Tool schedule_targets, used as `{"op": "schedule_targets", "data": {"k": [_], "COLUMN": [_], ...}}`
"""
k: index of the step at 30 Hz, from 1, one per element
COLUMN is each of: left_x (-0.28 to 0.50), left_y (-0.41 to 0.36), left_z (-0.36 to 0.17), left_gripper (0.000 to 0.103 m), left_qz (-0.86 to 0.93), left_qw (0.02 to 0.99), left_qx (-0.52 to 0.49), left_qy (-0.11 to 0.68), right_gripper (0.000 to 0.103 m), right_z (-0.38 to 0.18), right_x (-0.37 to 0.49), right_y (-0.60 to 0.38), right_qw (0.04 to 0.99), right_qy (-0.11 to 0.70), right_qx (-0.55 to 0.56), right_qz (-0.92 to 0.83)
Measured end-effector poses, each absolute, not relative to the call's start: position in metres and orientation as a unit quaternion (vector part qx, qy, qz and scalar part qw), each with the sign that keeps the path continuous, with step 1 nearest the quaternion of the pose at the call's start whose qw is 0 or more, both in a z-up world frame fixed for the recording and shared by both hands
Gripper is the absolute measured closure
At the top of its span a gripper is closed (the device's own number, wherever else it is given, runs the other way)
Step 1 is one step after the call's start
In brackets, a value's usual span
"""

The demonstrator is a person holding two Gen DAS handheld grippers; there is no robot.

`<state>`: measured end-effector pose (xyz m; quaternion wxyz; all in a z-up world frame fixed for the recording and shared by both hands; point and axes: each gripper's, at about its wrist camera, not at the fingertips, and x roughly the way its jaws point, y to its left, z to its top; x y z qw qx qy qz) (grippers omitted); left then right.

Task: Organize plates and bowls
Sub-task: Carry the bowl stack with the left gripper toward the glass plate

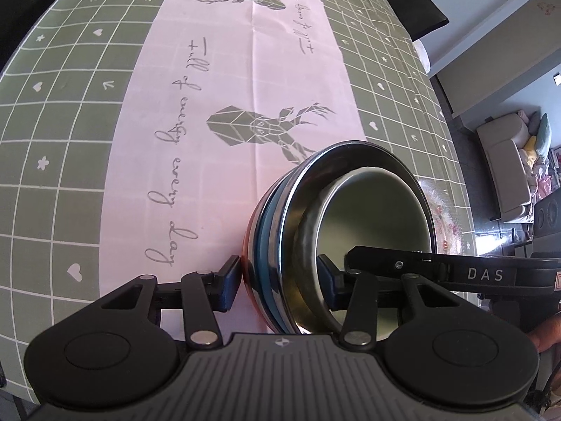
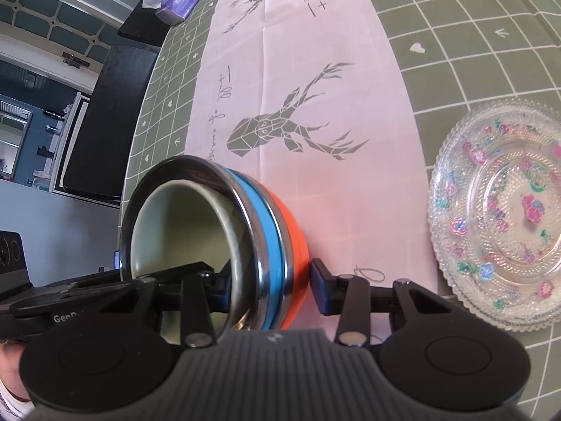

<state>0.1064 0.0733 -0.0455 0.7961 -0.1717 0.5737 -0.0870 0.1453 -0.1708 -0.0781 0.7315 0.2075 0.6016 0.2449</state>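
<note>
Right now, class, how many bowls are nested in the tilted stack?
3: a white bowl innermost, a blue-banded steel bowl around it, an orange bowl outermost. Others may hide between them.

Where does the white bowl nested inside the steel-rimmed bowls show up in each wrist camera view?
Left wrist: white ceramic inner bowl is lower right of centre, mouth facing the camera.
Right wrist: the same bowl is lower left of centre.
Shared landmark: grey geometric deer head print on the pink table runner, just beyond the stack.

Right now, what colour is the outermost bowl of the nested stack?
Orange outermost bowl, with a blue one just inside it; clearest in the right wrist view.
</note>
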Motion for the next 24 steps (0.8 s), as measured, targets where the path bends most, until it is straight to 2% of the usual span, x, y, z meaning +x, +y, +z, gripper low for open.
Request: {"op": "schedule_targets", "data": {"k": [12, 24], "left_x": [0.126, 0.158], "left_y": [0.013, -0.056], "left_z": [-0.019, -0.026], "left_gripper": [0.051, 0.051], "left_qz": [-0.129, -0.160], "left_qw": [0.810, 0.791], "left_qx": [-0.139, -0.135], "left_qy": [0.556, 0.575], "right_gripper": [0.069, 0.071], "right_z": [-0.048, -0.044], "right_x": [0.147, 0.155], "right_y": [-0.234, -0.305], "right_qw": [0.767, 0.778], "right_qy": [0.568, 0.565], "right_qx": [0.211, 0.232], "right_qz": [0.209, 0.148]}}
